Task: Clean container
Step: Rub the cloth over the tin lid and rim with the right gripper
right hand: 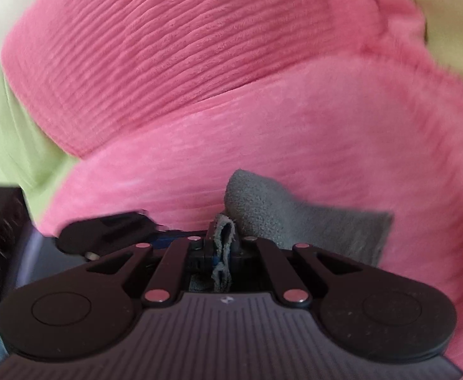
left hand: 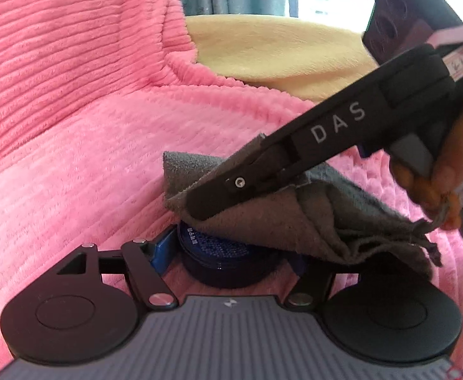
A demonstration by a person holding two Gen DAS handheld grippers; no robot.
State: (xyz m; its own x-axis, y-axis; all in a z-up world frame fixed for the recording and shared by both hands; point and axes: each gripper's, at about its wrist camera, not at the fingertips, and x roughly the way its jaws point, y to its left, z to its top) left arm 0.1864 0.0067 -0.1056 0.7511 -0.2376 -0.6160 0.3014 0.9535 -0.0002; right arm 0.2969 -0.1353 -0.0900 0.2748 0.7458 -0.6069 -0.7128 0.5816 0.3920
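In the left wrist view my left gripper [left hand: 228, 253] is shut on a small round dark blue container [left hand: 228, 266] with a patterned lid, held between its blue pads. A grey cloth [left hand: 288, 218] lies over the container's top and right side. My right gripper [left hand: 199, 202] comes in from the upper right, shut on the cloth and pressing it onto the lid. In the right wrist view my right gripper [right hand: 221, 247] pinches a fold of the grey cloth [right hand: 294, 215]; the left gripper's finger [right hand: 104, 231] shows at the left. The container is hidden there.
A pink ribbed blanket [left hand: 73, 110] covers the surface and rises behind. A yellow cushion [left hand: 279, 47] lies at the back, with grey curtains and a window beyond. A light green fabric [right hand: 3, 139] shows at the left in the right wrist view.
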